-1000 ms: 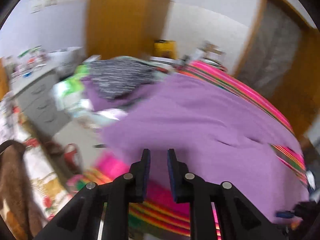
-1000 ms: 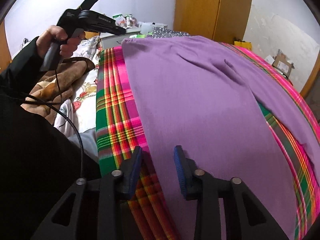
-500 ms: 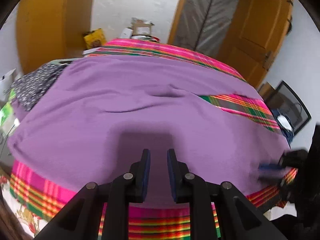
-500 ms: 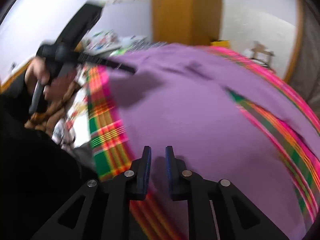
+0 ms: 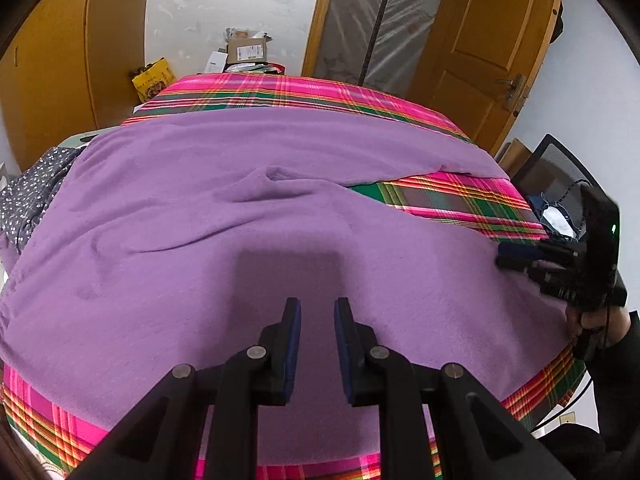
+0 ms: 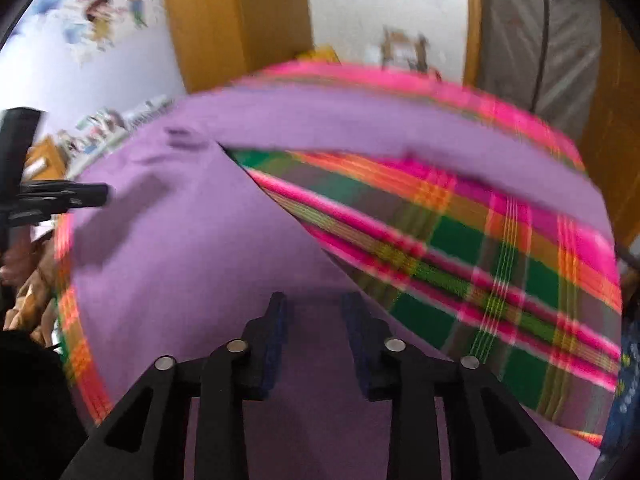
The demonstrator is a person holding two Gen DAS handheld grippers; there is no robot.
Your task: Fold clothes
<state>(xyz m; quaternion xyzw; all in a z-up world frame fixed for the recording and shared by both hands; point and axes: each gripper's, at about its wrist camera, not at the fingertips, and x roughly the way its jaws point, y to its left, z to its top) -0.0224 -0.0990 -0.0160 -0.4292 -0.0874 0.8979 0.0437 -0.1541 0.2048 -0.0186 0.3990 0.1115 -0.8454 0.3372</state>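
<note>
Currently both sets of jaws were parted and empty, left gripper (image 5: 316, 340) and right gripper (image 6: 314, 340) hovering over the near edge of the purple garment (image 5: 280, 216), which lay spread flat on the plaid bed cover (image 5: 460, 200); still pre-grasp, I'd judge, next move needing an edge pinch.

A home bedroom — plaid-covered bed (image 5: 460, 200), wooden door (image 5: 480, 40), cartoon wall stickers (image 6: 100, 16).
</note>
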